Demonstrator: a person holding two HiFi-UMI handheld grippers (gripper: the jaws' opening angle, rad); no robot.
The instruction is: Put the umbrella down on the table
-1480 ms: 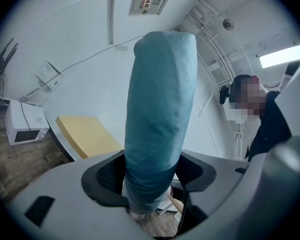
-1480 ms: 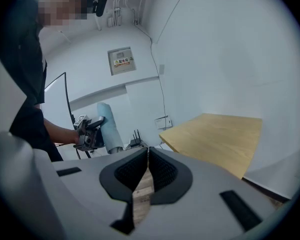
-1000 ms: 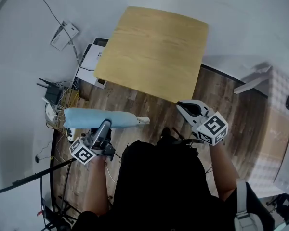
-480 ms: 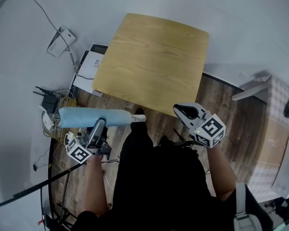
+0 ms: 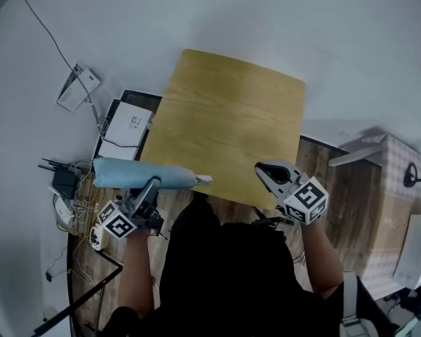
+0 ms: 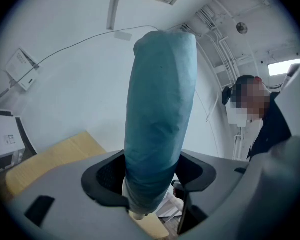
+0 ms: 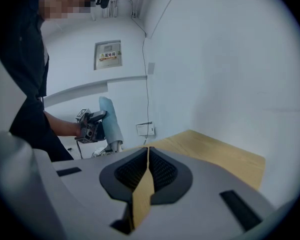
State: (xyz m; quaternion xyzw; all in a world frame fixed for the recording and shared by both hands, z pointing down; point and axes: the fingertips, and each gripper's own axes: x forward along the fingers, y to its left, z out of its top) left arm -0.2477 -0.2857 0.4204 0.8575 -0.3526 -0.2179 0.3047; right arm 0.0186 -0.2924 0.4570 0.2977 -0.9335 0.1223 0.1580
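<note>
Pale-blue fabric of the folded umbrella [image 6: 160, 109] is clamped between your left gripper [image 6: 149, 179] jaws. It is held level in the air, just left of the wooden table [image 5: 231, 125]. Your right gripper [image 7: 147, 170] jaws are pressed together on nothing, by the table's near edge.

Folded light-blue umbrella [image 5: 142, 173], lying level beside wooden table [image 5: 231, 118], white handle toward it
</note>
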